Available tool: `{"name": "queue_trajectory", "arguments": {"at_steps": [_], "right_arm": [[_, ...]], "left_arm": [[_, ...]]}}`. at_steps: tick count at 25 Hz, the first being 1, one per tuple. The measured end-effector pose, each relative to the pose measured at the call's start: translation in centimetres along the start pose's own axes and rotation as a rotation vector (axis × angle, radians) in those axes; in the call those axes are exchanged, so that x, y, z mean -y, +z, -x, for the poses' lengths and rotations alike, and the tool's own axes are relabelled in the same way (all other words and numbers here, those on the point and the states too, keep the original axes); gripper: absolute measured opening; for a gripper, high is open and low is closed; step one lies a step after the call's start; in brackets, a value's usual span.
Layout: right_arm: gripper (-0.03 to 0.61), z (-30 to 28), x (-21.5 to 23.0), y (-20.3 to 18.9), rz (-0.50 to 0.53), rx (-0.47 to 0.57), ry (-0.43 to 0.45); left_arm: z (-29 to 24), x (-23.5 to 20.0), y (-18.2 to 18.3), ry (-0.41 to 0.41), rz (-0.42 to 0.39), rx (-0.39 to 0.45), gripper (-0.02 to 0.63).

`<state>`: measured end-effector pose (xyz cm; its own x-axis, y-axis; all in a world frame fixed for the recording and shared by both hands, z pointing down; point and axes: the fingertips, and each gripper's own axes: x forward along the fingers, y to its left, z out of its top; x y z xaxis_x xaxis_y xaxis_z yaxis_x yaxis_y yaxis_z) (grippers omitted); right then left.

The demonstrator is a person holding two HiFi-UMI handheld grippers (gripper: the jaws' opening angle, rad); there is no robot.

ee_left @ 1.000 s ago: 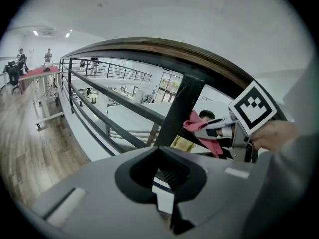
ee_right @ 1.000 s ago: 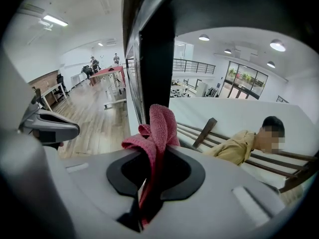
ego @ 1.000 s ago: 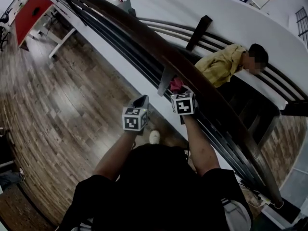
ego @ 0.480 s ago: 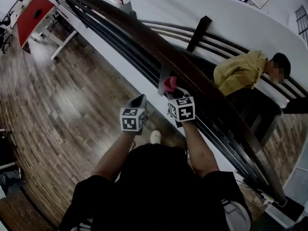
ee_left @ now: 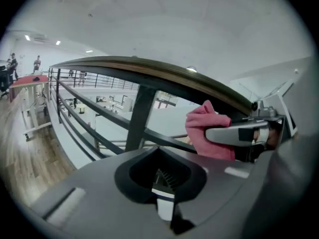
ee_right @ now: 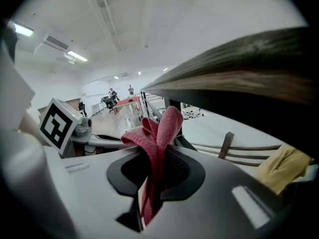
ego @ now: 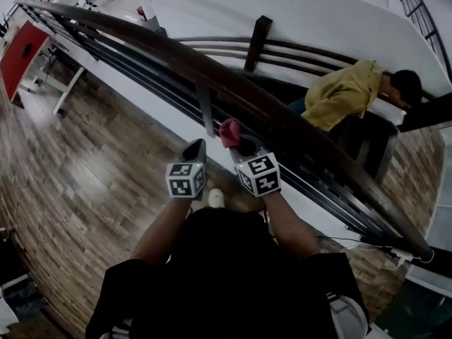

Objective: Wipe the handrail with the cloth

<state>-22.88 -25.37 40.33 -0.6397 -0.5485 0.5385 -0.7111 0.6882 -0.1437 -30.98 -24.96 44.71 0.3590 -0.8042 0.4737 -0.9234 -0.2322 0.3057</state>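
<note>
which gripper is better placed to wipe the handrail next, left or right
Right. The right gripper is shut on the red cloth close under the handrail; the left gripper is shut on nothing and sits farther from the rail.

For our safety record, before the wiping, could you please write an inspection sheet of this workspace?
Surface: handrail, dark wood top over dark metal bars; dirt cannot be judged.
Job's things: red cloth, bunched, close to the handrail's near edge; contact cannot be told.
Clutter: nothing seen.
Grippers: right gripper, jaws shut on the cloth; left gripper, jaws together with nothing between them, beside the right one.
Cables: thin light cable low by the railing's foot, at the right.
Surroundings: wooden floor; red table far left; a person in a yellow top beyond the railing.
</note>
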Motion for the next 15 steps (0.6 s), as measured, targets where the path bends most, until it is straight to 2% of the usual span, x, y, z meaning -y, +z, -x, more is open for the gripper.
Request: {"name": "queue_trajectory", "arguments": {"at_steps": [5,9,15], "right_arm": [[0.051,6.2,1.5,-1.4,0.005,0.028,-0.077],[0.049,11.4,4.2,-3.4,-0.049,0.065,-0.142],[0.049,19.1,6.2,-6.3,-0.080,0.109,-0.226]], "left_arm": [[-0.8,7.2,0.4,-0.167,-0.084,0.027,0.000],[-2.1,14.1,0.5,-0.301,-0.131,0.043,0.000],[-2.9,23.7,-1.1,-0.446,-0.217,0.002,0.000]]}}
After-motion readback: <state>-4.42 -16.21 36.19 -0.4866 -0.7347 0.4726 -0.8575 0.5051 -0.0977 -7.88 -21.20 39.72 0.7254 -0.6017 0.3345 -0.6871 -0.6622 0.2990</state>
